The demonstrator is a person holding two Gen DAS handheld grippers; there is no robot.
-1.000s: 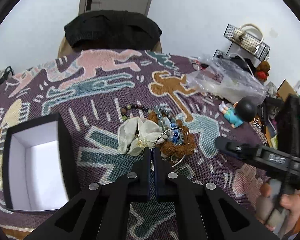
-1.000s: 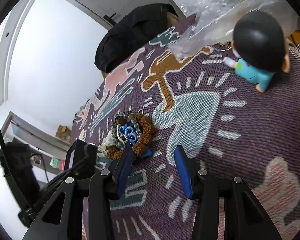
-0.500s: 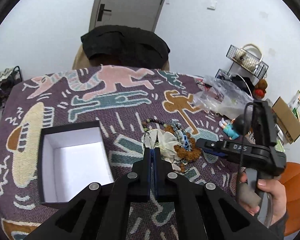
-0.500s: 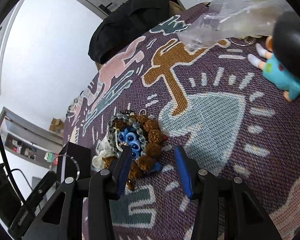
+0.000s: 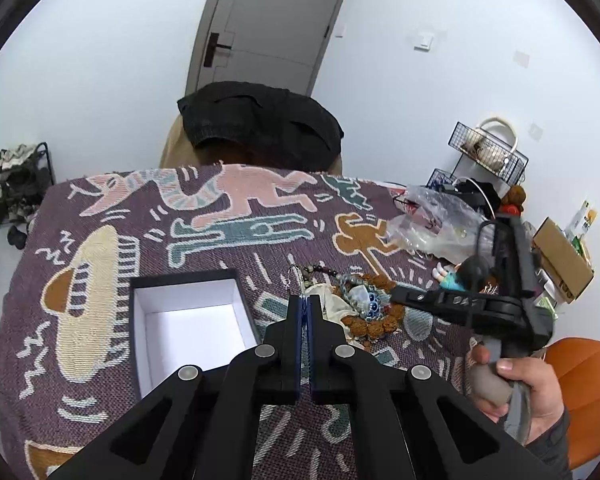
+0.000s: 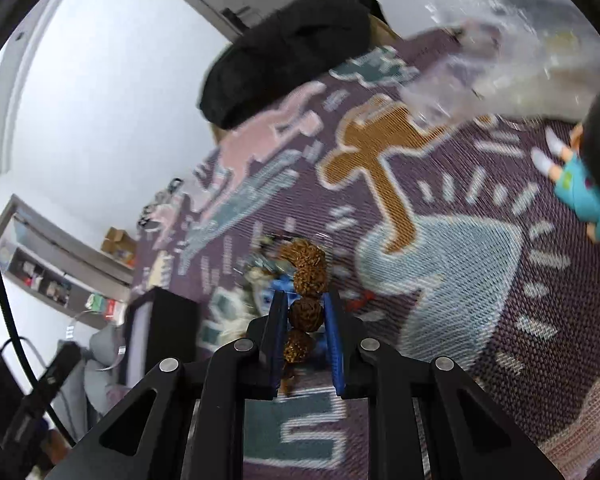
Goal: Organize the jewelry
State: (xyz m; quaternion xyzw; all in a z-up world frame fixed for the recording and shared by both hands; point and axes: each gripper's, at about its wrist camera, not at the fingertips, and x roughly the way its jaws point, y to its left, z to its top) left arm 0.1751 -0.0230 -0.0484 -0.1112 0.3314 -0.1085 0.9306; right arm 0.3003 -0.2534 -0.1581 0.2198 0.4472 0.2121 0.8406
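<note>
Gripping brown beads [image 6: 306,312] — right claw [image 6: 305,312]; left view hides contact.

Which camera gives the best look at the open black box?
The left wrist view: the black box shows whole, lid off, its white inside bare. The right wrist view catches only a blurred dark corner at its left side.

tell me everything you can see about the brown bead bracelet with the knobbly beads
The brown bead bracelet is a string of large, round, rough-textured beads, seed-like or wooden in look. In the right wrist view, one bead sits between the blue pads of the right hand-held gripper, the string running on both ways. In the left wrist view it curves along the near edge of the jewelry pile on the patterned cloth.
</note>
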